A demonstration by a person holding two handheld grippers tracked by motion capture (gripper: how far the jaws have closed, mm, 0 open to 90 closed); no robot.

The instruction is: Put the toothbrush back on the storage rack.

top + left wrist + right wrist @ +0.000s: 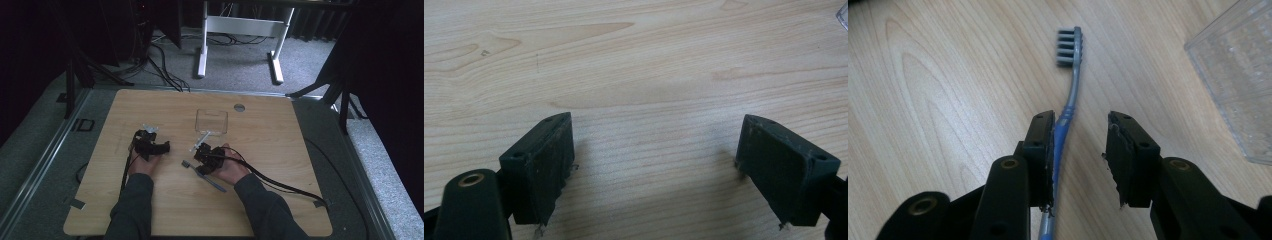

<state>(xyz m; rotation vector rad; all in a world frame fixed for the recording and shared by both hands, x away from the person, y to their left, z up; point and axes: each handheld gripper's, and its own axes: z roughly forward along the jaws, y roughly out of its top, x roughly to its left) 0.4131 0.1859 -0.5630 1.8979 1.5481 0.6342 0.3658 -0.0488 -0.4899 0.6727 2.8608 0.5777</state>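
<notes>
On the pale wood tabletop [280, 165], item one: a toothbrush [1068, 107], blue-and-grey handle, grey bristle head, lying flat just in front of your right hand. Your right tongs [1080, 157] stand released around its handle, with one jaw touching the handle's side and the other well clear of it across a gap. In the high view the same tongs [202, 150] sit low over the brush [202, 173], near mid-tabletop.

Item two: a clear plastic box [211, 121], open-topped, standing just beyond the right tongs; its ribbed wall [1243, 85] shows beside the brush.

Item three: your left tongs [656, 165], released wide over bare wood, holding nothing. From above they sit [150, 142] apart from the brush, to its left.

Risks, as judged: the handle sits off-centre between the jaws, so closing them may push it sideways or roll it before they bite. A thin, smooth handle flat on wood may also slip out of a shallow pinch. The box is close enough to be nudged if you swing wide.

Markings: no brand, label or legible writing on the brush, box or tongs.
</notes>
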